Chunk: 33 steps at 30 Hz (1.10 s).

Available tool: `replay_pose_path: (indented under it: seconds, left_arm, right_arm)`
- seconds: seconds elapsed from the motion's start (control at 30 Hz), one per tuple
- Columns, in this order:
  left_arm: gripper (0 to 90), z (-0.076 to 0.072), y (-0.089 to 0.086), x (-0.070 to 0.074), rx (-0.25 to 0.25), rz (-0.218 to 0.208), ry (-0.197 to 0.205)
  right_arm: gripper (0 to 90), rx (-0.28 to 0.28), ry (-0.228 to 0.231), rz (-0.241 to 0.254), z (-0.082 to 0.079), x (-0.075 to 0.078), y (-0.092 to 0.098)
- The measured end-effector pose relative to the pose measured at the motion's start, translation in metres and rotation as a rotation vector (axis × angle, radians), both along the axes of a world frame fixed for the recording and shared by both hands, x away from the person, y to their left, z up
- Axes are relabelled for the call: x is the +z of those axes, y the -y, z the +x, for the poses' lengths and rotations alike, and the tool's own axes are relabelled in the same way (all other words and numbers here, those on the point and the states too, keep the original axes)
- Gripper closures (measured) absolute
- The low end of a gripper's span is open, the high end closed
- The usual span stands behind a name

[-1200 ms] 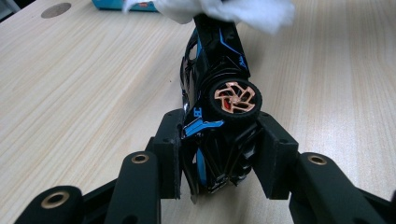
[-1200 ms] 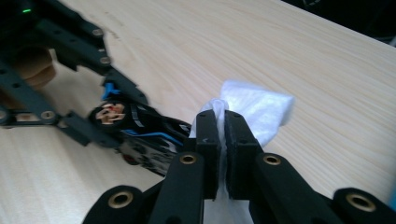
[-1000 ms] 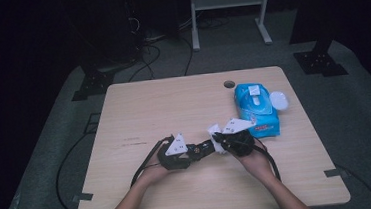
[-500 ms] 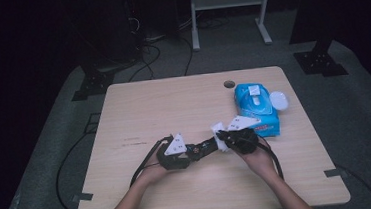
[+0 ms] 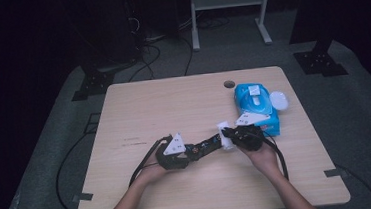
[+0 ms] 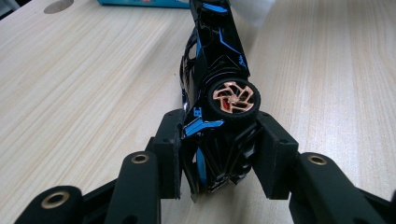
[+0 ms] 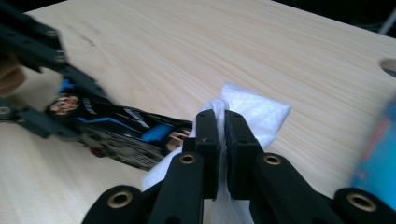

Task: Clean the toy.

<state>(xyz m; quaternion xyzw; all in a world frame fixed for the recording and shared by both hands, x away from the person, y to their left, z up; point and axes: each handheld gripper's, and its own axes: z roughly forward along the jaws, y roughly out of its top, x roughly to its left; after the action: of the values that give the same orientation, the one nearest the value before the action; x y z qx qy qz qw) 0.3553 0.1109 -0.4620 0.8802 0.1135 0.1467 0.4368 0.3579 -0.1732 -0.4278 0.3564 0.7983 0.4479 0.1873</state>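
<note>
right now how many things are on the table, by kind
toy car: 1, black and blue, clamped in the left claw
white wipe: 1, pinched in the right claw
blue wipes pack: 1
white round lid: 1, beside the pack
total: 4
</note>
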Motion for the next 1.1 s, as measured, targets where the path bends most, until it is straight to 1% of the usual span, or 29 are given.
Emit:
replay_pose_path:
  seconds: [0.03,0.07,0.1,0.17,0.2,0.23,0.27,0.33,0.4,0.43,0.47,0.5,0.53,0.57,0.63,0.7,0.73,0.83,0.87,0.9,0.93,0.97,1.0,1.03,1.07,1.1]
  left_arm:
    - [57.7,0.000,0.000,0.000,-0.002,0.004,-0.001]
    - [57.7,0.000,0.000,0.000,-0.003,0.004,-0.001]
    - [57.6,0.001,0.000,0.000,-0.003,0.004,-0.002]
    - [57.6,0.001,-0.001,0.000,-0.004,-0.001,-0.009]
    - [57.6,0.001,-0.001,0.000,-0.005,0.003,-0.008]
    - [57.7,0.001,-0.001,0.000,-0.005,0.003,-0.008]
    - [57.7,0.001,-0.002,0.000,-0.005,0.004,-0.006]
    - [57.7,0.001,-0.003,0.001,-0.001,0.007,-0.004]
    - [57.7,0.001,-0.004,0.001,-0.001,0.010,0.000]
    - [57.7,0.001,-0.004,0.001,-0.002,0.011,0.001]
    - [57.7,0.001,-0.004,0.001,-0.003,0.011,0.004]
    - [57.8,0.001,-0.004,0.001,-0.003,0.011,0.004]
    - [57.7,0.001,-0.004,0.001,-0.003,0.011,0.003]
    - [57.7,0.001,-0.005,0.001,-0.003,0.010,0.001]
    - [57.7,0.001,-0.005,0.001,-0.004,0.009,-0.002]
    - [57.7,0.001,-0.005,0.001,-0.005,0.006,-0.001]
    - [57.7,0.001,-0.006,0.001,-0.005,0.008,-0.001]
    - [57.8,0.001,-0.009,0.002,-0.003,0.017,-0.001]
    - [57.8,0.001,-0.010,0.002,-0.003,0.017,-0.003]
    - [57.7,0.001,-0.011,0.002,-0.006,0.016,-0.009]
    - [57.7,0.001,-0.013,0.002,-0.004,0.015,-0.012]
    - [57.7,0.001,-0.015,0.002,-0.003,0.015,-0.016]
    - [57.6,0.002,-0.015,0.002,-0.002,0.016,-0.017]
    - [57.4,0.002,-0.016,0.002,0.002,0.013,-0.023]
    - [56.0,0.002,-0.016,0.002,0.009,0.009,-0.025]
    - [54.7,0.003,-0.017,0.004,0.009,0.004,-0.026]
  right_arm:
    - [84.8,-0.026,-0.010,-0.006,0.001,0.000,0.005]
    - [84.8,-0.035,-0.012,-0.004,0.001,0.000,0.007]
    - [84.8,-0.037,-0.019,0.013,0.001,0.000,0.009]
    - [84.7,-0.017,-0.020,0.047,-0.002,0.003,0.007]
    - [84.7,0.008,-0.011,0.053,-0.003,0.005,0.003]
    - [84.7,0.008,-0.011,0.053,-0.003,0.005,0.003]
    - [84.7,0.044,0.000,0.043,-0.006,0.006,-0.006]
    - [84.6,0.059,0.006,0.019,-0.007,0.004,-0.013]
    - [84.7,0.050,0.001,0.004,-0.005,0.001,-0.013]
    - [84.6,0.045,0.001,0.010,-0.004,-0.001,-0.009]
    - [84.7,0.041,-0.011,0.040,-0.002,-0.002,-0.003]
    - [84.7,0.023,-0.021,0.049,0.000,-0.002,0.003]
    - [84.7,-0.007,-0.015,0.021,0.000,-0.002,0.005]
    - [84.7,-0.026,-0.009,0.003,0.000,-0.001,0.007]
    - [84.7,-0.019,-0.024,0.042,-0.001,0.000,0.010]
    - [84.7,0.000,-0.014,0.050,-0.002,0.001,0.007]
    - [84.6,0.027,-0.015,0.064,-0.003,0.001,0.003]
    - [84.6,0.045,-0.011,0.044,-0.003,-0.002,-0.002]
    - [84.6,0.042,-0.016,0.049,-0.001,-0.003,0.000]
    - [84.6,0.027,-0.019,0.041,0.000,-0.003,0.002]
    - [84.6,0.002,-0.022,0.012,0.001,-0.004,0.005]
    - [84.6,-0.009,-0.037,0.007,0.002,-0.006,0.008]
    - [84.6,-0.009,-0.063,0.042,0.004,-0.010,0.013]
    - [84.6,-0.005,-0.075,0.060,0.004,-0.011,0.015]
    - [84.6,0.001,-0.083,0.064,0.004,-0.013,0.014]
    - [84.6,0.009,-0.081,0.068,0.003,-0.013,0.012]
